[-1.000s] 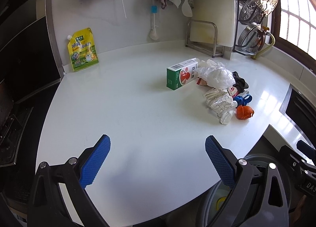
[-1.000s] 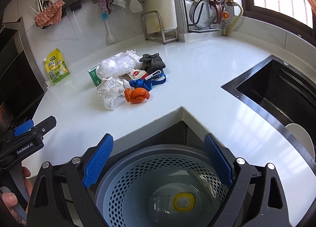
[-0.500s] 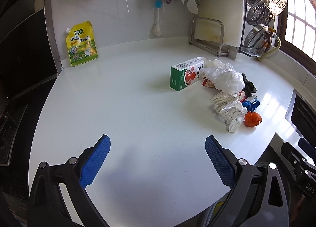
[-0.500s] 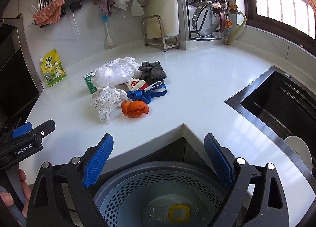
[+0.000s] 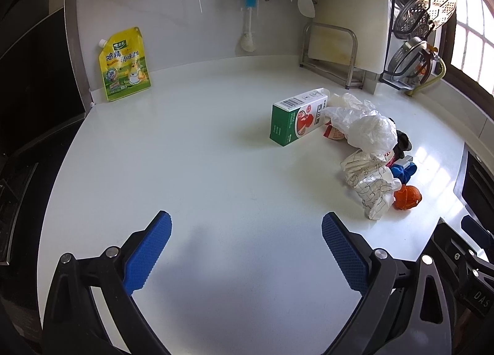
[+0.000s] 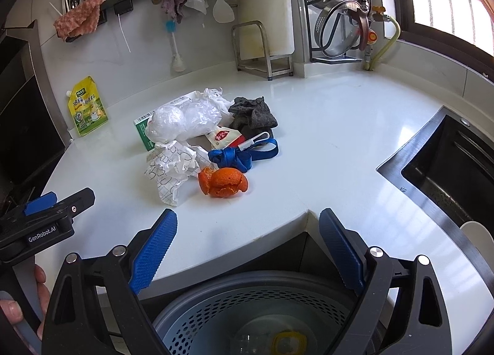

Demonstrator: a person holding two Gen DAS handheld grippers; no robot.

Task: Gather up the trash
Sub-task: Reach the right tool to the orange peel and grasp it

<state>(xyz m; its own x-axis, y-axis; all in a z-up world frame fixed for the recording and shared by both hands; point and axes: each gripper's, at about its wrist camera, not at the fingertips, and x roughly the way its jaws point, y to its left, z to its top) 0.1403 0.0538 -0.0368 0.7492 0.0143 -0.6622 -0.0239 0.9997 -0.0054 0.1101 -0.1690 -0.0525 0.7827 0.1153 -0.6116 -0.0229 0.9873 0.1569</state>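
Your trash lies heaped mid-counter (image 6: pixel 324 126): peel (image 6: pixel 223 182) nearest the front edge, crumpled paper (image 6: pixel 173 166), bag (image 6: pixel 182 120) half hiding the carton (image 5: pixel 296 120). The bin (image 6: pixel 256 311) below is cut off by the frame. Your left gripper (image 5: pixel 245 250) and right gripper (image 6: pixel 247 250) both gape wide, empty.

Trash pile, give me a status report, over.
Left hand-held gripper and right hand-held gripper open, empty. Trash pile on the counter, untouched. Bin below the edge. Path clear.
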